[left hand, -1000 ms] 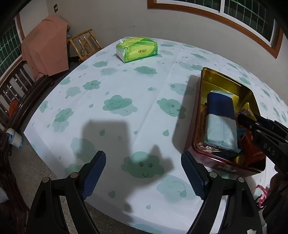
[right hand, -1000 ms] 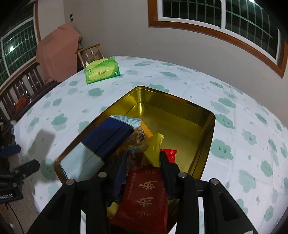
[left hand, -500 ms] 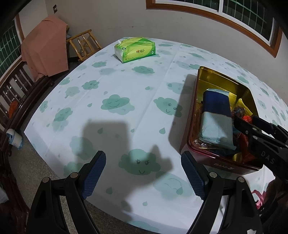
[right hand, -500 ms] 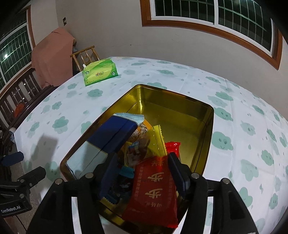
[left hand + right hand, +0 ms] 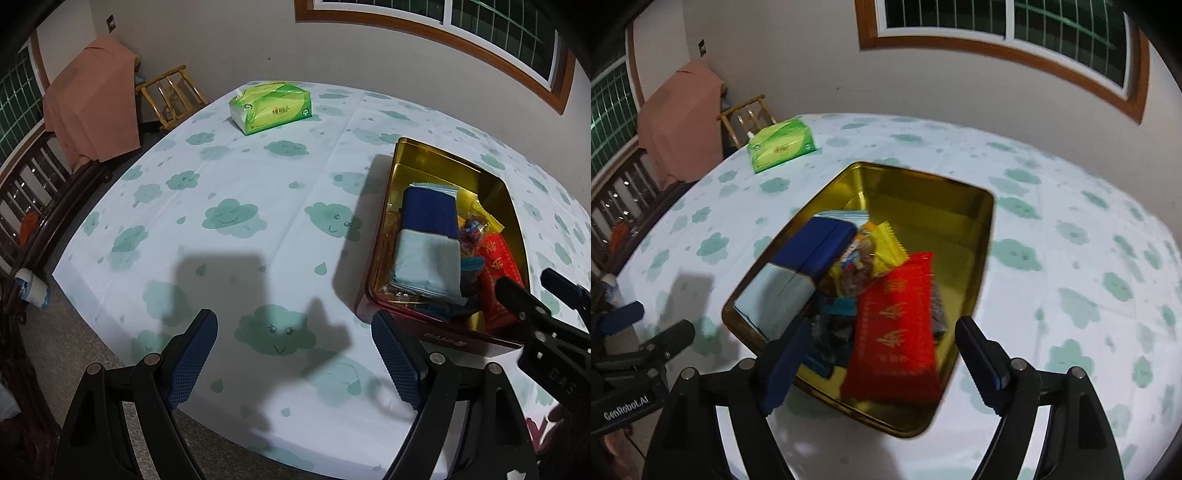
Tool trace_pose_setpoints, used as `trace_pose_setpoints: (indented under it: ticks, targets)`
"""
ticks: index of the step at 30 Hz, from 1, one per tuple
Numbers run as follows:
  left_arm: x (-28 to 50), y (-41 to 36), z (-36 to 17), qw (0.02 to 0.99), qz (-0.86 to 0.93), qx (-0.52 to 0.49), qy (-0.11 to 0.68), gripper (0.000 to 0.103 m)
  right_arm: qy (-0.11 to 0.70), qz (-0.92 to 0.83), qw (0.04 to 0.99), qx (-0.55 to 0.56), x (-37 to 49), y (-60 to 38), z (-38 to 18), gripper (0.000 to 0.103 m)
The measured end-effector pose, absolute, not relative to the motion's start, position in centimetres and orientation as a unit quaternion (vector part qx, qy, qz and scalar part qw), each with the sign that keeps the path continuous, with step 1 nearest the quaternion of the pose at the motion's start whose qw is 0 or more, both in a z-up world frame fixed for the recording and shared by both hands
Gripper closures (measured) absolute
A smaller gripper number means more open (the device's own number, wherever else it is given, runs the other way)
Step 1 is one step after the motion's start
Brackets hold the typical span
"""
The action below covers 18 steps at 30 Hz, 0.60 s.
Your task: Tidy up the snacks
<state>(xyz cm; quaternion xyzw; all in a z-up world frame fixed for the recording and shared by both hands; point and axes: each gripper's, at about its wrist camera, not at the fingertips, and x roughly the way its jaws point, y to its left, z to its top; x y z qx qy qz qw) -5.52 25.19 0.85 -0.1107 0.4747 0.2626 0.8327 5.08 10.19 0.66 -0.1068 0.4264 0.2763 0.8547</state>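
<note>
Snacks lie heaped in the near end of a gold-lined tin that sits on a round table under a white cloth printed with green clouds; a red packet with gold characters lies on top at the near right, its lower edge over the tin's near rim; a yellow wrapper lies tilted just beyond it, touching a clear bag of small sweets; a blue-and-pale-blue pack rests along the tin's left wall, and darker small packets sit beneath, too blurred to tell apart; the far half of the tin shows bare gold floor; the right gripper hovers above the near rim, its jaws having just been opening and now standing wide, the red packet lying between the blue pads without either pad pressing on it; the left gripper hangs over bare cloth to the left of the tin, jaws spread apart and holding nothing, its shadow falling on the cloth ahead; a green tissue pack lies near the far edge of the table, well apart from the tin; beyond the table stand a wooden chair and a pink cloth draped over furniture.
</note>
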Motion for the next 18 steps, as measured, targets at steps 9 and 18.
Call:
trace_pose_setpoints:
  ticks: [9,18]
  targets:
    - [-5.4,23.7,1.2,0.835,0.259,-0.1,0.476,0.02,0.437,0.261,0.856,-0.096,3.5,7.9,1.2,0.021]
    - [-5.3,22.1,1.5,0.836,0.256,-0.088,0.478,0.02,0.441,0.253,0.855,-0.1,2.7,6.5,1.1,0.021]
